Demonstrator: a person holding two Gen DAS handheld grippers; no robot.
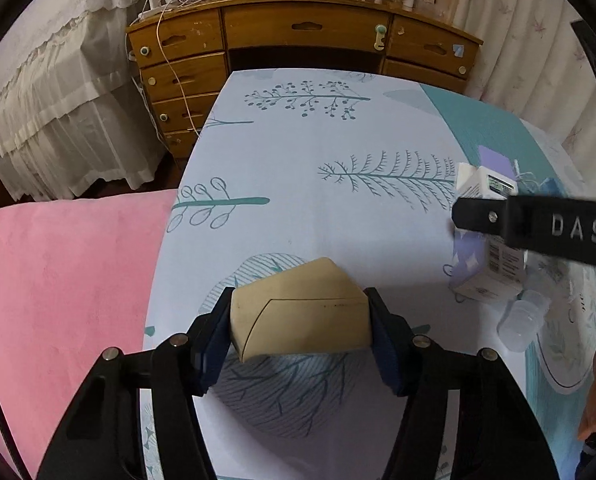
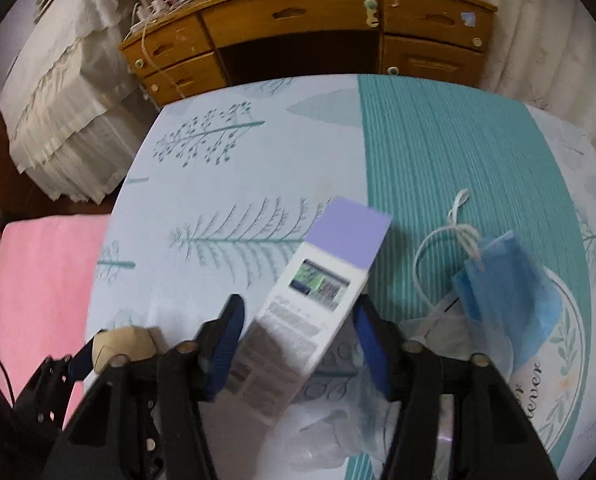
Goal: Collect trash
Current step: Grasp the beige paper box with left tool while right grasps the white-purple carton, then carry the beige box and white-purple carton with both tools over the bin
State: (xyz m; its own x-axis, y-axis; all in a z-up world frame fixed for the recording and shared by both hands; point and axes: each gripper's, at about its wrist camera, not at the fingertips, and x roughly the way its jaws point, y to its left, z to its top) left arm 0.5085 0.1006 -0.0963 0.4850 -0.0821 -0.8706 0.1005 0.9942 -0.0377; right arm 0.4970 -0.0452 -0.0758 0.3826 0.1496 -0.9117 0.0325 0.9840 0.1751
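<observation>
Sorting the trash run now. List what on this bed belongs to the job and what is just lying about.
Job:
- tan box, between the left claw pads
- purple-and-white carton, between the right claw fingers
- blue face mask
- clear plastic bottle

Lying about:
- pink pillow
- wooden dresser

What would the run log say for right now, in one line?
left hand-held gripper: shut on beige box | right hand-held gripper: around purple-white carton | blue mask: on bed

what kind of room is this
Most likely a bedroom. The trash lies on a bed sheet printed with leaves, a pink blanket lies beside it, and a cluttered wooden dresser with drawers stands behind, next to frilled white curtains.
</observation>
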